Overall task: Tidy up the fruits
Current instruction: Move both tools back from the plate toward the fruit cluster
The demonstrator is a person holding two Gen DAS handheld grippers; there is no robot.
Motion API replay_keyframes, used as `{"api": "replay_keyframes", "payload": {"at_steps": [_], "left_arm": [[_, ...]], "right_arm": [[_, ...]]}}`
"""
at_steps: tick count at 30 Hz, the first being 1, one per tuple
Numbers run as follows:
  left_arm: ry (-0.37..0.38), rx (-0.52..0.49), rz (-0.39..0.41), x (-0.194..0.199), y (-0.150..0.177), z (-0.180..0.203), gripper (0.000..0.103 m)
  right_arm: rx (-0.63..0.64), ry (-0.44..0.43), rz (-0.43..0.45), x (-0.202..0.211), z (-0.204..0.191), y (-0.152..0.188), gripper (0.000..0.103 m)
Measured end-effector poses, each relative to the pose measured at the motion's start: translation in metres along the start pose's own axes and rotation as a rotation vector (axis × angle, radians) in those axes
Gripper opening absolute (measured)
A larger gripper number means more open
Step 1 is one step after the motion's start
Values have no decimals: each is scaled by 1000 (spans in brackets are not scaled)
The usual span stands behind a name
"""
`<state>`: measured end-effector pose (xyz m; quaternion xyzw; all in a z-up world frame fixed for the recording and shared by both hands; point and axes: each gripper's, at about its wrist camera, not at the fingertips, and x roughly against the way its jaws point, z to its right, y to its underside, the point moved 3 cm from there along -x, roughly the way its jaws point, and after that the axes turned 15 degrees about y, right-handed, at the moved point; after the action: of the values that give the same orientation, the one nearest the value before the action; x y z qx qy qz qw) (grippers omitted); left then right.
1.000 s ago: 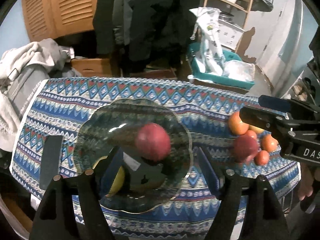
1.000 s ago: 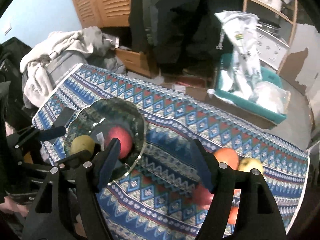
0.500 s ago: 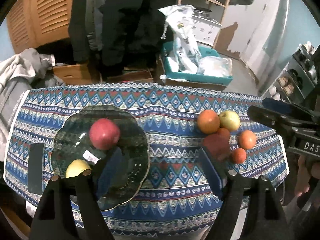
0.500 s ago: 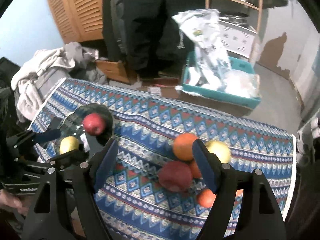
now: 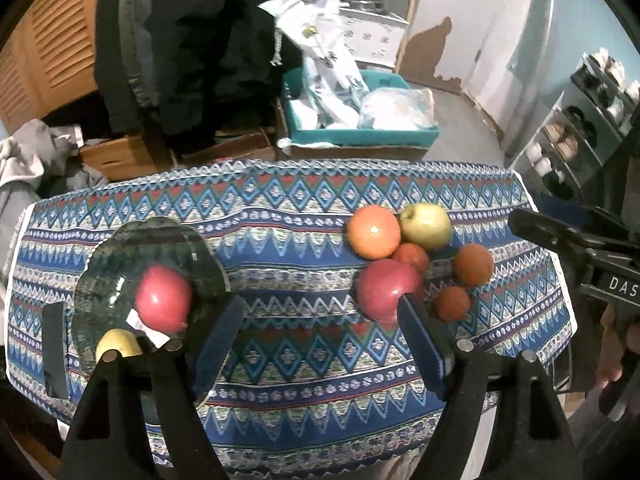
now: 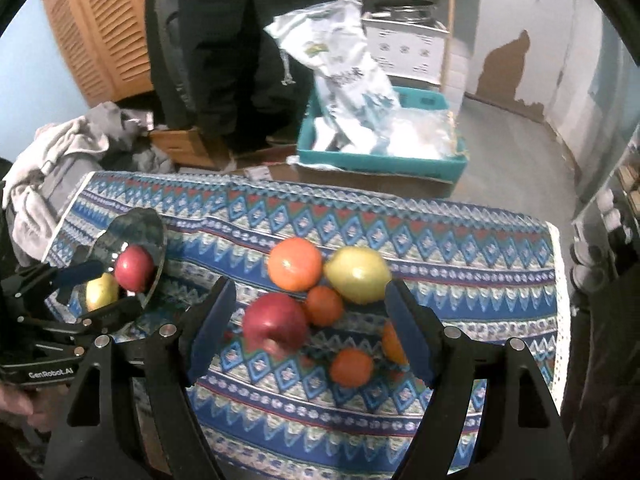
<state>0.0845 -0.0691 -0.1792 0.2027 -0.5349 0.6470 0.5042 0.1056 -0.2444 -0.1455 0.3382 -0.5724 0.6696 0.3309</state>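
The red apple [image 5: 163, 298] and yellow apple [image 5: 116, 342] are kept in the glass bowl [image 5: 120, 248], now shifted left in both views. The loose fruit pile [image 6: 320, 300] on the patterned tablecloth [image 6: 460, 240] is now centred beneath the right gripper [image 6: 308, 328]. Both it and the left gripper [image 5: 320, 340] are spread and empty, their jaws having just been opened wider.

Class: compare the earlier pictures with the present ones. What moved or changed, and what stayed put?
Both hand-held grippers, left and right, swung from the glass plate toward the loose fruit pile, jaws opening slightly, empty. The plate's red apple and yellow apple stayed.
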Motion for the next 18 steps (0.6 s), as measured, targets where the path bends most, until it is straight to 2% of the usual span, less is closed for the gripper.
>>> {"api": "replay_keyframes", "payload": {"at_steps": [9,18], "left_arm": [[30,2,-60,-35,-1,22,81],[38,17,-86,-63,-4,32,81]], "right_arm": [[-52,35,-41,-15,39,19,78],[-108,62,-125,-50,75,42,78]]}}
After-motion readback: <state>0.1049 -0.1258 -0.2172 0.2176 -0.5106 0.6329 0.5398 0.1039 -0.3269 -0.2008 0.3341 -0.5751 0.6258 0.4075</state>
